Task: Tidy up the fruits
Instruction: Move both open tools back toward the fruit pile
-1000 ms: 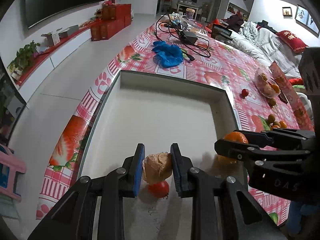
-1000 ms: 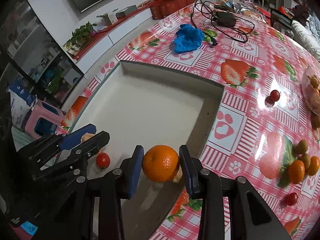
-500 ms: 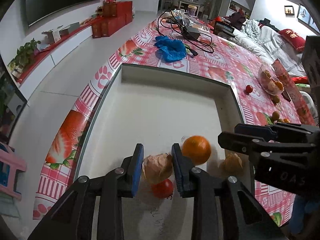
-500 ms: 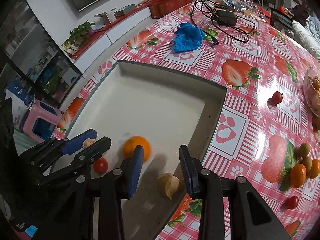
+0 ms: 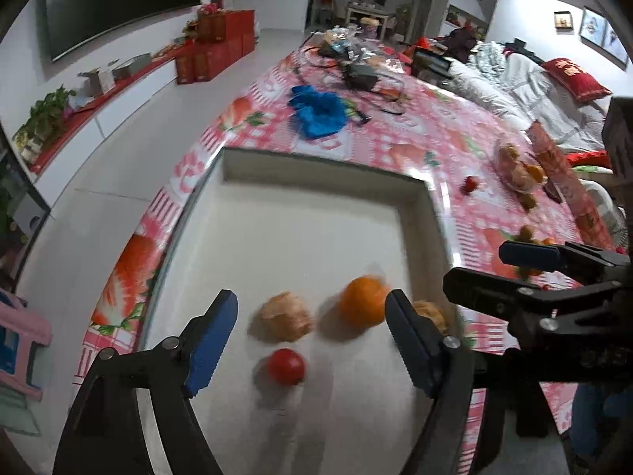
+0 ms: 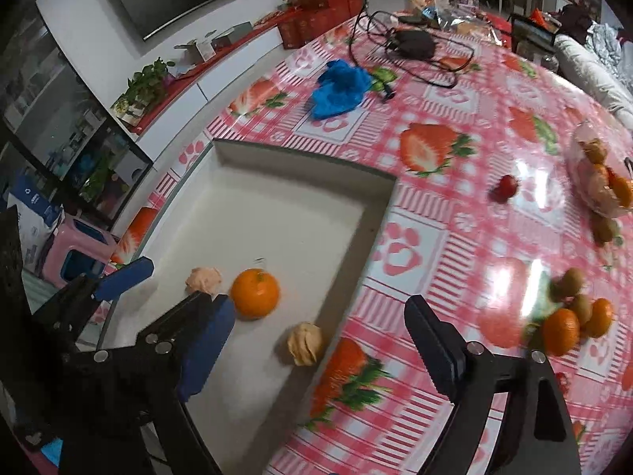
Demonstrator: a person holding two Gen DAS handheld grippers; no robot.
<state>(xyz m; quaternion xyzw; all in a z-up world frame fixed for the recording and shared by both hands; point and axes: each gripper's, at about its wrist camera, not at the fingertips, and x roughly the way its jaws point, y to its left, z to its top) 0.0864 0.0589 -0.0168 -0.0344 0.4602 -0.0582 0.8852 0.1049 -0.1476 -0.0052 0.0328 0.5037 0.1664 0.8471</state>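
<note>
Fruits lie in the white tray (image 5: 304, 213) sunk into the table (image 6: 455, 182), near the tray's near edge: a husked fruit (image 5: 285, 316) and a small red tomato (image 5: 285, 366) at left, then an orange (image 5: 362, 300), then a second husked fruit (image 6: 304, 342) by the tray's right wall. The left tool (image 5: 312, 334) has just opened wide over them, holding nothing. The right tool (image 6: 316, 340) has also just spread wide, empty. More loose fruit (image 6: 569, 316) sits toward the table's right edge.
</note>
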